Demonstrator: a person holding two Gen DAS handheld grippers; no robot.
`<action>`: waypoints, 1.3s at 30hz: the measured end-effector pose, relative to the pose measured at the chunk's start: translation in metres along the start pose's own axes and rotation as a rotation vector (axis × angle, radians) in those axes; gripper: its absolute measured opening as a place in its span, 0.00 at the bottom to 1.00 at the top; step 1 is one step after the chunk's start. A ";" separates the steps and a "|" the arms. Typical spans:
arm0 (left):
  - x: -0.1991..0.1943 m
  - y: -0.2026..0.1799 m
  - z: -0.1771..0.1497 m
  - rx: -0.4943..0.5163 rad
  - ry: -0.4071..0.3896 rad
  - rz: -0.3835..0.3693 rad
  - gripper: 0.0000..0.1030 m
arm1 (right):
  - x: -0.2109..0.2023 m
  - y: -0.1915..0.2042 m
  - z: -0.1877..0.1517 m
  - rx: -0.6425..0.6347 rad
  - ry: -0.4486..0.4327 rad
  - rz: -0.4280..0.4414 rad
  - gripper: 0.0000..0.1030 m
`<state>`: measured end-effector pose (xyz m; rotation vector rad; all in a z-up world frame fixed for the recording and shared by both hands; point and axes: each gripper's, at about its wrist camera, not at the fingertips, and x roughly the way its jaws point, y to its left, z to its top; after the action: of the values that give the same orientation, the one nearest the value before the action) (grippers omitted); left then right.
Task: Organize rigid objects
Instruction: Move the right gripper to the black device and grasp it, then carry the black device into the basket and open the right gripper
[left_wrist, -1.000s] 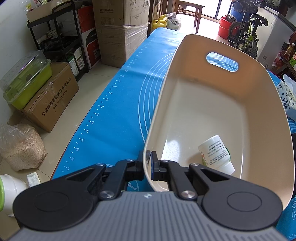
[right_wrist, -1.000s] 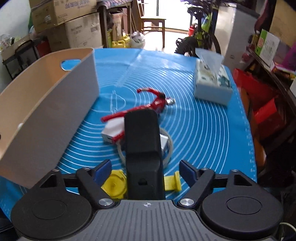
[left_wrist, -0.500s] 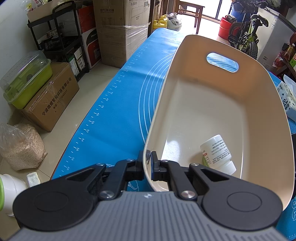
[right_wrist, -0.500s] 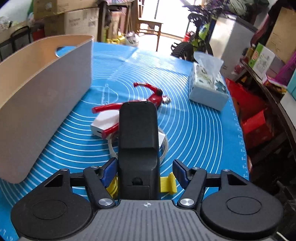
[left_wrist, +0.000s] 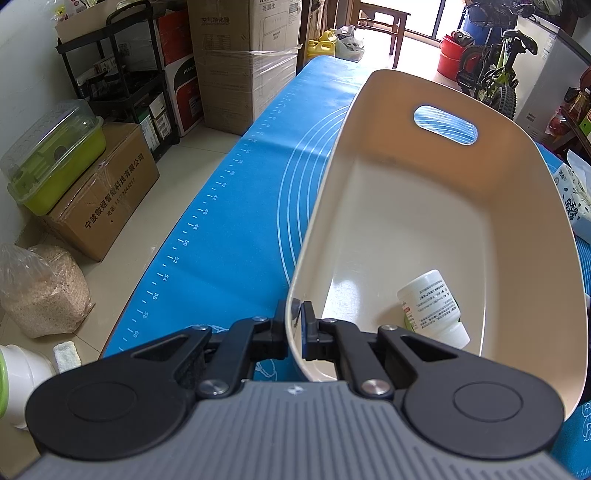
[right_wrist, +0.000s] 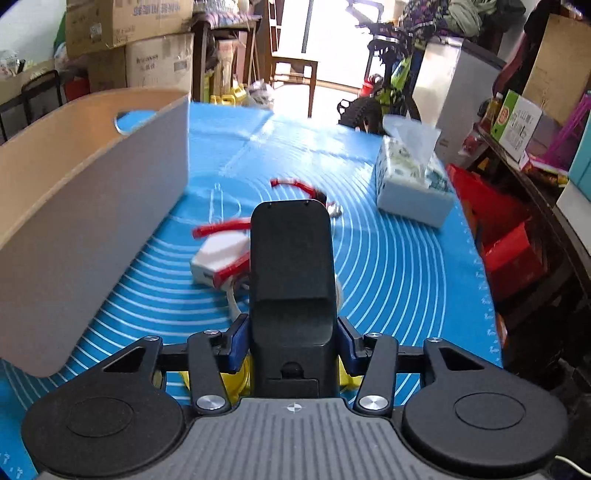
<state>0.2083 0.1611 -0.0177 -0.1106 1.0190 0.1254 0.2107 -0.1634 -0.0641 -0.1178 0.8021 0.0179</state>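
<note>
My left tongs (left_wrist: 294, 325) pinch the bin (left_wrist: 524, 295) rim. My right tongs (right_wrist: 291, 341) have just closed onto the black device (right_wrist: 291, 266), low over the table (right_wrist: 399, 266). Lift straight, clearing the bin wall.

The blue mat (left_wrist: 229, 236) carries a ruler scale along its edge, with numbers 44 to 60 readable. The cardboard box (left_wrist: 107, 192) on the floor shows the Chinese print 宁波微煜智能科技有限公司. Text on the white bottle (left_wrist: 432, 302) is too small to read.
</note>
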 end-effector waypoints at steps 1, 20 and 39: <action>0.000 0.000 0.000 -0.001 0.000 -0.001 0.08 | -0.004 -0.001 0.003 0.000 -0.014 0.000 0.53; 0.000 0.000 0.000 -0.004 0.000 -0.003 0.07 | -0.068 0.031 0.092 0.039 -0.230 0.152 0.53; 0.001 -0.003 0.000 -0.002 -0.001 -0.004 0.07 | -0.031 0.169 0.120 -0.110 -0.107 0.349 0.53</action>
<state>0.2096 0.1584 -0.0186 -0.1144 1.0179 0.1226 0.2652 0.0189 0.0243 -0.0789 0.7063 0.3956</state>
